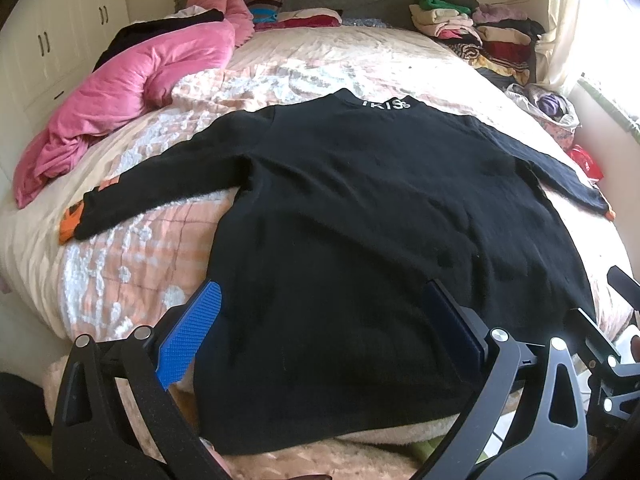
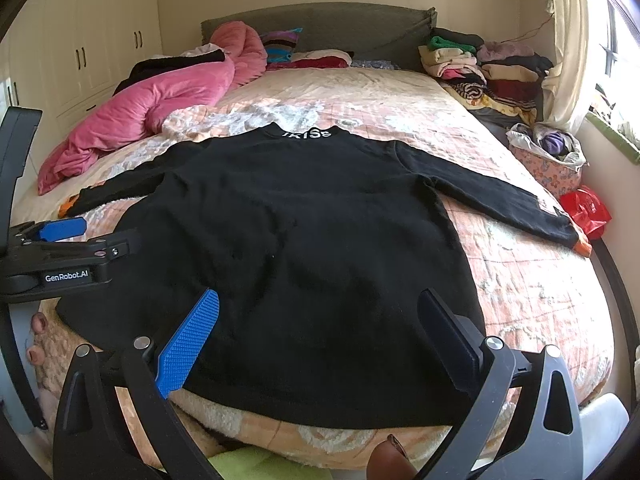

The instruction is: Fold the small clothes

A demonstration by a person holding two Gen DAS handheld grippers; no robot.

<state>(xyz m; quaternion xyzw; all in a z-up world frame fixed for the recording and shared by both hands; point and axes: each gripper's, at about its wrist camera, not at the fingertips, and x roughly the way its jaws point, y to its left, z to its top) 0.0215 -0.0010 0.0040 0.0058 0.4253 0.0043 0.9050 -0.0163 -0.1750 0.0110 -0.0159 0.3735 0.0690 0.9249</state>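
A black long-sleeved sweater (image 1: 360, 216) (image 2: 304, 220) lies flat on the bed, back up, its white-lettered collar pointing away and both sleeves spread out with orange cuffs. My left gripper (image 1: 324, 332) hovers open over the hem's left part, its blue-padded fingers wide apart and holding nothing. Over the hem's right part my right gripper (image 2: 320, 336) is open too, with nothing between its fingers. The left gripper (image 2: 60, 236) also shows from the side in the right wrist view, at the sweater's left edge.
The bed has a peach and white patterned cover (image 2: 520, 280). A pink duvet (image 1: 132, 92) is bunched at the far left. Folded clothes (image 1: 472, 28) are stacked at the far right. A fabric basket (image 2: 548, 156) and a red bag (image 2: 586, 208) sit beside the right edge.
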